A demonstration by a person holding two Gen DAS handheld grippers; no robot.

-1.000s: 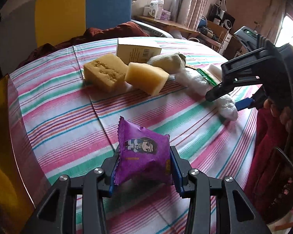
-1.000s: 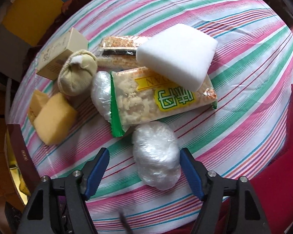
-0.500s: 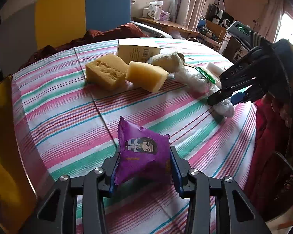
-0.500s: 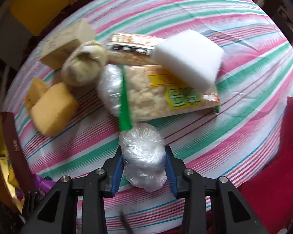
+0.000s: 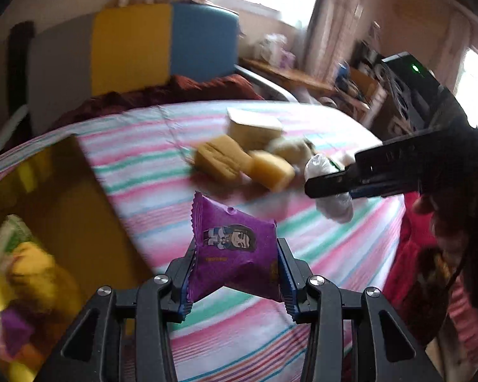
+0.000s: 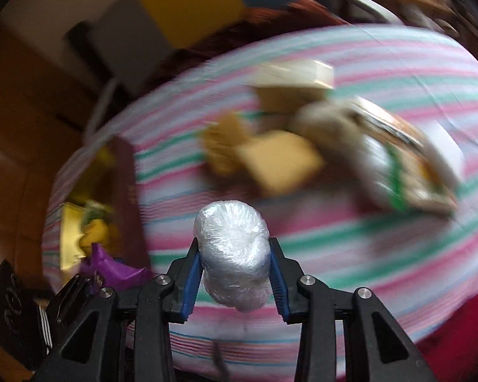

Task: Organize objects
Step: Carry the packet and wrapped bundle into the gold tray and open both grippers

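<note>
1. Left gripper (image 5: 235, 273): both blue-padded fingers pressed against the sides of a purple snack packet (image 5: 234, 248), which is held clear above the striped tablecloth (image 5: 162, 191).
2. Right gripper (image 6: 234, 273): pinching a clear plastic-wrapped bundle (image 6: 234, 251) between its pads, lifted off the cloth. In the left wrist view the same gripper (image 5: 341, 187) appears at the right with the bundle (image 5: 334, 203) below its tips.
3. Open gold-lined box (image 5: 47, 210): sits at the table's left edge, just beside the left gripper; yellow and purple items lie inside, blurred.
4. Remaining pile, farther across the table: 2 yellow sponge blocks (image 5: 245, 164), a tan carton (image 5: 255, 125), a beige cloth bundle (image 5: 286, 148).
5. Right wrist view, heavily blurred: a green-edged snack bag (image 6: 408, 172) lies to the right of the sponges.
</note>
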